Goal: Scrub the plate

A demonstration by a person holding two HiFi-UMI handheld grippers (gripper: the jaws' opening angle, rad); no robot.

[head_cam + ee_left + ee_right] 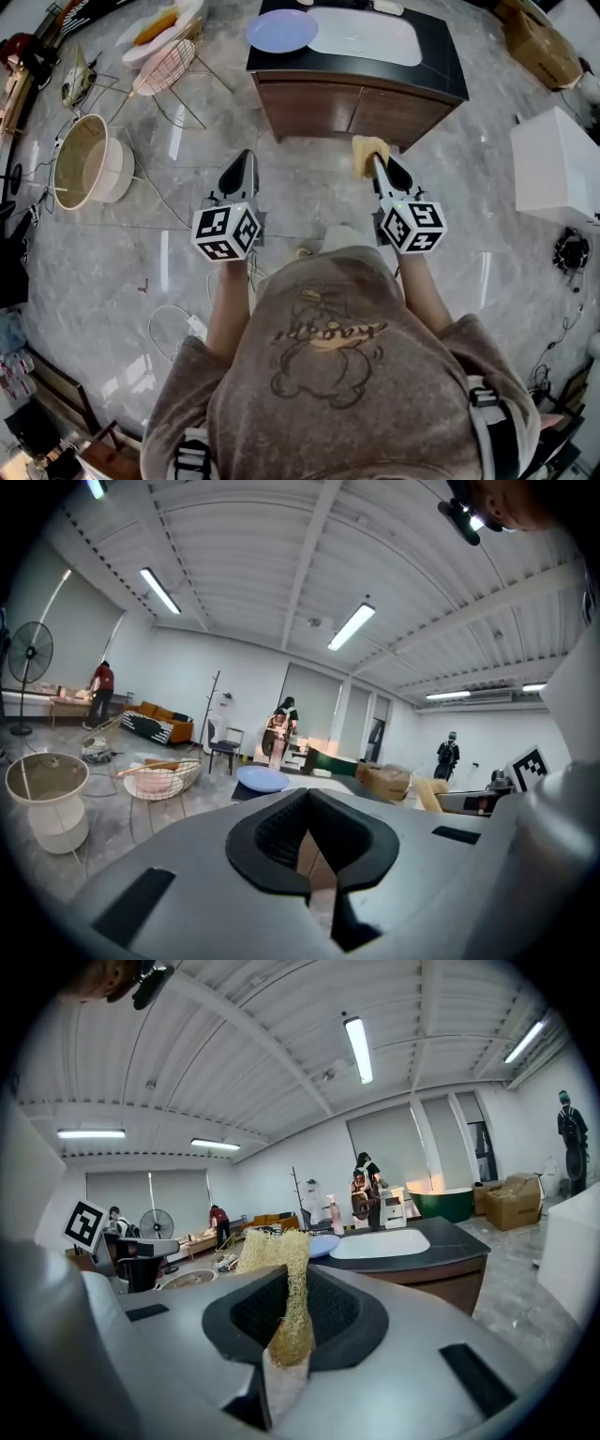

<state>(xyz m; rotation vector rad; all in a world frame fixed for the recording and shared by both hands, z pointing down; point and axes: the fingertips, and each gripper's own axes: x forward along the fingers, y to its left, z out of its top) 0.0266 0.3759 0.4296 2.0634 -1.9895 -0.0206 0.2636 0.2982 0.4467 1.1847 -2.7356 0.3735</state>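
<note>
Likely a studio hall: strip lights (352, 627).

Bright, even light from ceiling tubes (352, 627) glares off the floor (167, 258); fisheye bends every edge.

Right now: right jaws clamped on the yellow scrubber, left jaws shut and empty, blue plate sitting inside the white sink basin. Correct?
One error: the blue plate isn't inside the basin. It lies on the black countertop beside it, as the head view shows. The rest holds: right gripper shut on the scrubber, left gripper shut and empty.
</note>
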